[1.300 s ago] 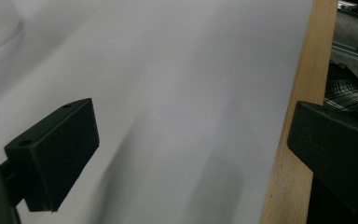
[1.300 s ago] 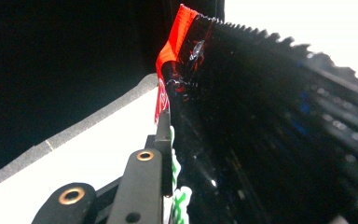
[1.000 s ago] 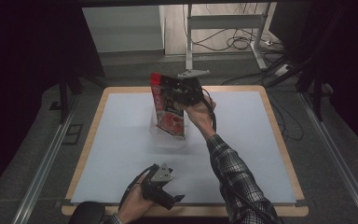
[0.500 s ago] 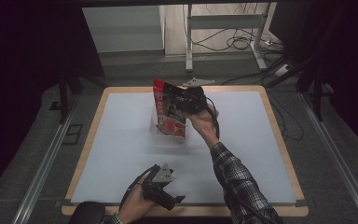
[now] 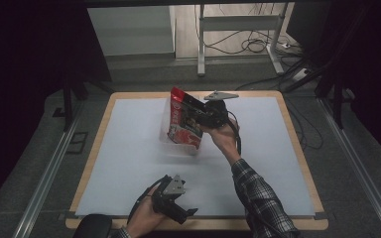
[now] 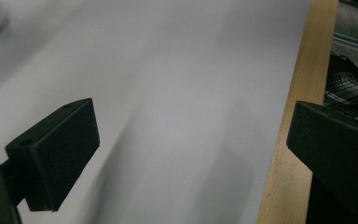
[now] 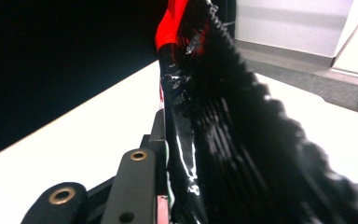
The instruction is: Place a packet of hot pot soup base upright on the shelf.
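The right gripper (image 5: 204, 115) is clamped on the serrated top edge of a red-and-black snack bag (image 5: 183, 121), its jaws just easing open a touch with the bag between them. The bag sits around 12 o'clock on the white mat (image 5: 129, 148), bottom about down, so I'd guess only letting go is left. Right forearm stretches forward; the left gripper (image 5: 181, 210) idles wide open and empty at 6 o'clock.

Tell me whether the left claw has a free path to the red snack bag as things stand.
Probably yes. The left claw sits open at the near table edge, and bare white tabletop lies between it and the red snack bag, which the right claw grips at its top edge.
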